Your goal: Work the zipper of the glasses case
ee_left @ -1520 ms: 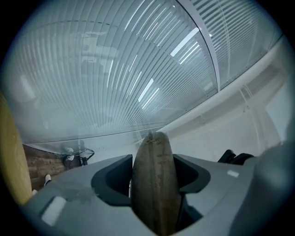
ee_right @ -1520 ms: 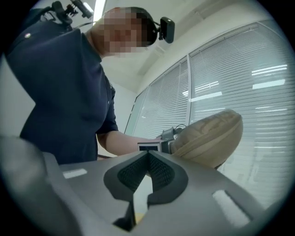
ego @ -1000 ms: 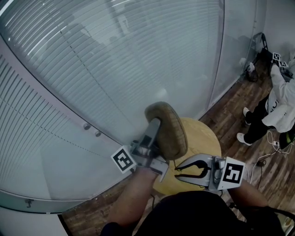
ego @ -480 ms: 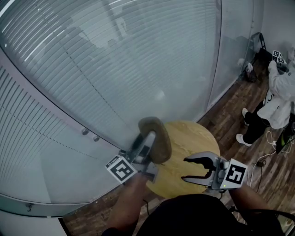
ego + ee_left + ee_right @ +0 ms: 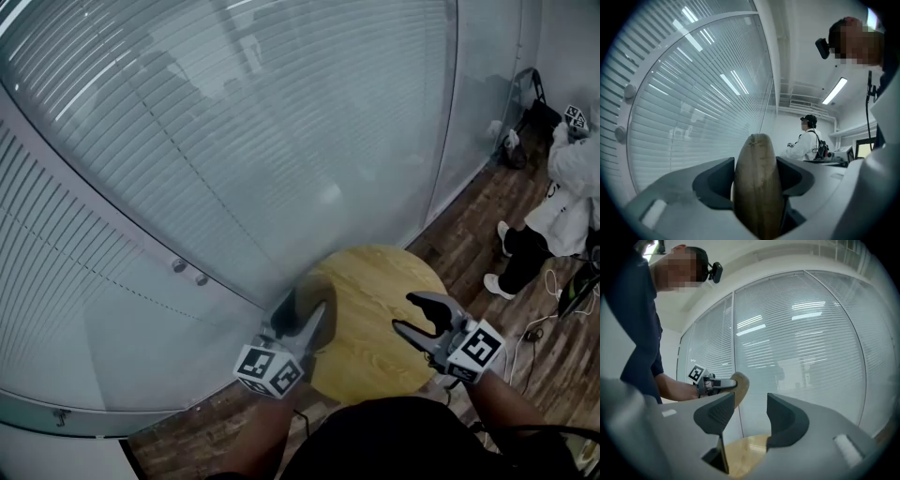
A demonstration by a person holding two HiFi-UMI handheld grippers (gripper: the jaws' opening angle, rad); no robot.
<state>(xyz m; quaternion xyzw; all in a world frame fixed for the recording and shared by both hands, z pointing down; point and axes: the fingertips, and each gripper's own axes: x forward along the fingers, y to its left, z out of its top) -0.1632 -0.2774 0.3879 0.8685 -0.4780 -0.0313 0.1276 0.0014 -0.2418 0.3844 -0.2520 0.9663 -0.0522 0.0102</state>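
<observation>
Our left gripper [image 5: 312,323] is clamped on the tan glasses case [image 5: 758,187], which stands on edge between its two jaws. We hold the case over the left rim of the round wooden table [image 5: 375,319], close to the glass wall with blinds [image 5: 234,141], and we cannot tell whether it touches the tabletop. Our right gripper [image 5: 417,316] hangs over the right part of the table, apart from the case, its jaws at a middling spread after having just been opening, with nothing held between them.
</observation>
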